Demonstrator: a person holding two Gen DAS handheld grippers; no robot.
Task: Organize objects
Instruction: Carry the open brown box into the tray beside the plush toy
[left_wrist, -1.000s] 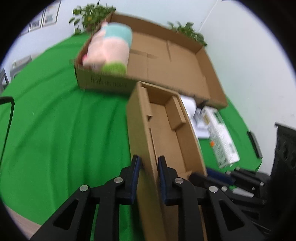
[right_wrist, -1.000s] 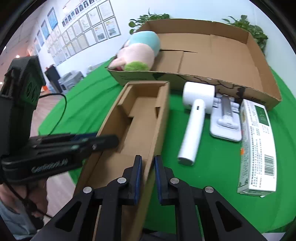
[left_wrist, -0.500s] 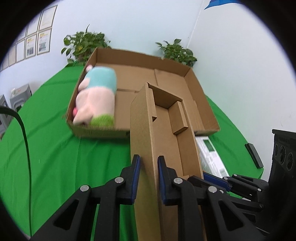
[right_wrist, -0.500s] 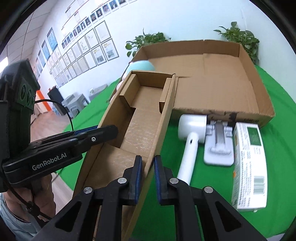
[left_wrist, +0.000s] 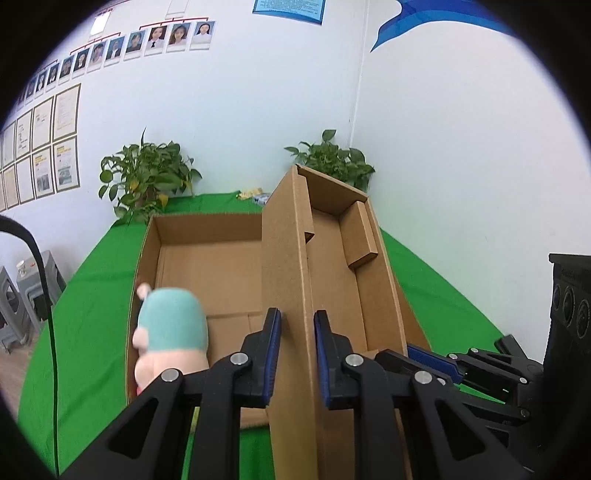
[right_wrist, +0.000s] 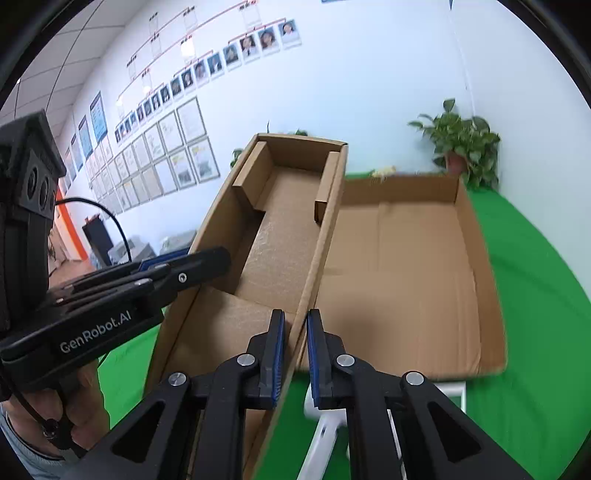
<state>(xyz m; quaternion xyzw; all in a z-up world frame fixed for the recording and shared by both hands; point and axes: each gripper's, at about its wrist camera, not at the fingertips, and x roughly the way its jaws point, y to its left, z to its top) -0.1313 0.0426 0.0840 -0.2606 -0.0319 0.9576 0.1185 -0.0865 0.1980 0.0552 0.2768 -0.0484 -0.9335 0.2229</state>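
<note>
Left wrist view: the narrow cardboard tray is up in the air now, well higher than a second ago, its far end level with the potted plant where before it pointed at the large box. The left gripper stays clamped on the tray's left wall. Only this view shows the plush toy, soft pink with a teal cap, lying in the near left corner of the large open box on the green cloth.

Right wrist view: the right gripper is pinched tight on the tray's right wall, corrugated edge between blue pads. Only here, a white handheld device peeks below; the printed carton seen earlier is out of frame. The left gripper grips the opposite wall.
</note>
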